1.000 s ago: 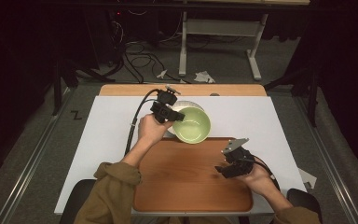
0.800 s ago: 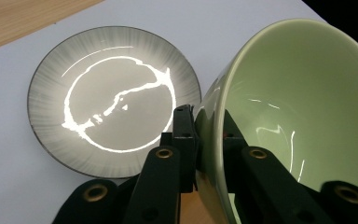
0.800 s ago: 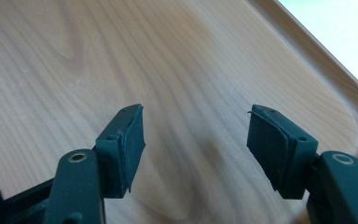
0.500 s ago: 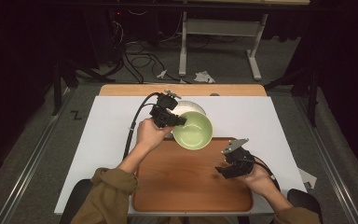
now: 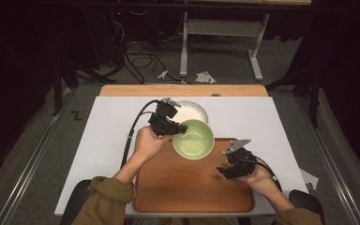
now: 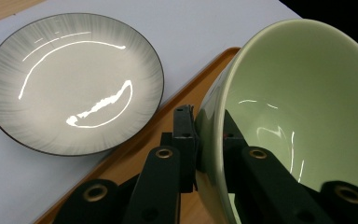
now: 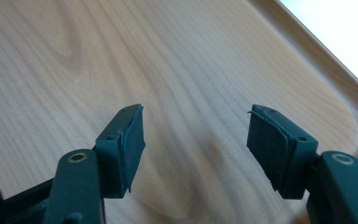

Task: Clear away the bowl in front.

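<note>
Your left hand-held gripper (image 6: 209,140) is clamped on the rim of the green bowl (image 6: 307,116): one jaw outside the wall, one inside, pads pinching the ceramic. In the high view that hand-held gripper (image 5: 177,128) holds the bowl (image 5: 193,138) at its left rim, over the far edge of the tray (image 5: 187,187). In the left gripper view the bowl is tilted and looks lifted clear of the tray; whether any part of its base touches, I cannot tell.

Your right hand-held gripper (image 7: 196,140) has its jaws spread wide with nothing between them, hovering just above bare tray wood. In the high view it (image 5: 221,169) sits over the right part of the tray, apart from the bowl.

Beyond the tray's far edge, the plate (image 6: 72,81) lies flat and empty on the white counter (image 5: 108,140), just beside the tray rim (image 6: 168,121).

Judgement: the step looks like placing the bowl onto the tray. A one-sided rim pinch on glazed ceramic can slip or rotate, so keep the hold firm and move slowly. Level the bowl before lowering, set the base flat well inside the tray lip, and open the jaws only once its weight rests there. Keep the right hand-held gripper out of the landing spot.
</note>
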Motion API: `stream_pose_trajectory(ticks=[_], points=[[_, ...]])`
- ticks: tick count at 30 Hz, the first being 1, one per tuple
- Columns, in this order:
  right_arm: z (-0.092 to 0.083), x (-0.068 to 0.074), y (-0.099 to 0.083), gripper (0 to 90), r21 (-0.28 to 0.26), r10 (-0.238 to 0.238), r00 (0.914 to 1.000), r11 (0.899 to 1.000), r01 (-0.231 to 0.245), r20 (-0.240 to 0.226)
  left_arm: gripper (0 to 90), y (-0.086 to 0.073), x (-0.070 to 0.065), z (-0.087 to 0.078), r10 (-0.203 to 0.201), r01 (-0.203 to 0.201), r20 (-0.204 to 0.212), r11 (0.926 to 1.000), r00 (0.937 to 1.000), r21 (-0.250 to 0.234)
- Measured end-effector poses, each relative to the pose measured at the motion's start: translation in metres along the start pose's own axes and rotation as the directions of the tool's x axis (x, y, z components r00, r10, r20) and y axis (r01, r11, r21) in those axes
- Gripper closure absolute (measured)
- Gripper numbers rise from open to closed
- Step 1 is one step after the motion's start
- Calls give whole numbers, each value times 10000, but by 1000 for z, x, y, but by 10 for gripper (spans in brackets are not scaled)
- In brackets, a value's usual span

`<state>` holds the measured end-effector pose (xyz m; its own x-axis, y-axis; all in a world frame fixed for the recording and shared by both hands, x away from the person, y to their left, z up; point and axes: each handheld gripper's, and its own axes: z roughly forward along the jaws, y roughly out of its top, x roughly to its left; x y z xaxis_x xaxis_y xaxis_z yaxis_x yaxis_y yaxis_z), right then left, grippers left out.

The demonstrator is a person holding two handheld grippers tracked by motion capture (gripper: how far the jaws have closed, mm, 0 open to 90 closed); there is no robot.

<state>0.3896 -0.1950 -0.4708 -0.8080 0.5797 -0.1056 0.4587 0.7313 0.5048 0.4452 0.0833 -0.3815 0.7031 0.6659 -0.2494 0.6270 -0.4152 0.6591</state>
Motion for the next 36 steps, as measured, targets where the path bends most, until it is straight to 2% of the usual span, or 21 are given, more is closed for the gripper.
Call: stream_pose_trajectory(ticks=[4,5,11,13,26,27,36], points=[[0,0,0,367,13,-97,10000,10000,97,-12,822,-4,-1,0,21,-21,94,10000,10000,-38],[0,0,0,367,4,4,10000,10000,-4,8,822,-5,-1,-1,67,-67,129,10000,9999,30],[0,0,0,367,37,-108,9999,9999,108,-18,822,-11,-3,-2,-51,48,286,9999,9996,109],[0,0,0,367,-3,5,10000,10000,-5,-17,822,-12,-4,-2,-21,16,325,9999,9995,127],[0,-1,0,367,9,-52,10000,10000,52,6,821,-21,-11,0,143,-164,578,9992,9982,361],[0,0,0,367,-2,54,10000,10000,-54,-1,821,-23,-12,1,116,-137,609,9993,9981,343],[-1,-1,0,367,-13,5,10000,10000,-5,9,822,-33,-10,7,-5,-28,628,9986,9980,535]])
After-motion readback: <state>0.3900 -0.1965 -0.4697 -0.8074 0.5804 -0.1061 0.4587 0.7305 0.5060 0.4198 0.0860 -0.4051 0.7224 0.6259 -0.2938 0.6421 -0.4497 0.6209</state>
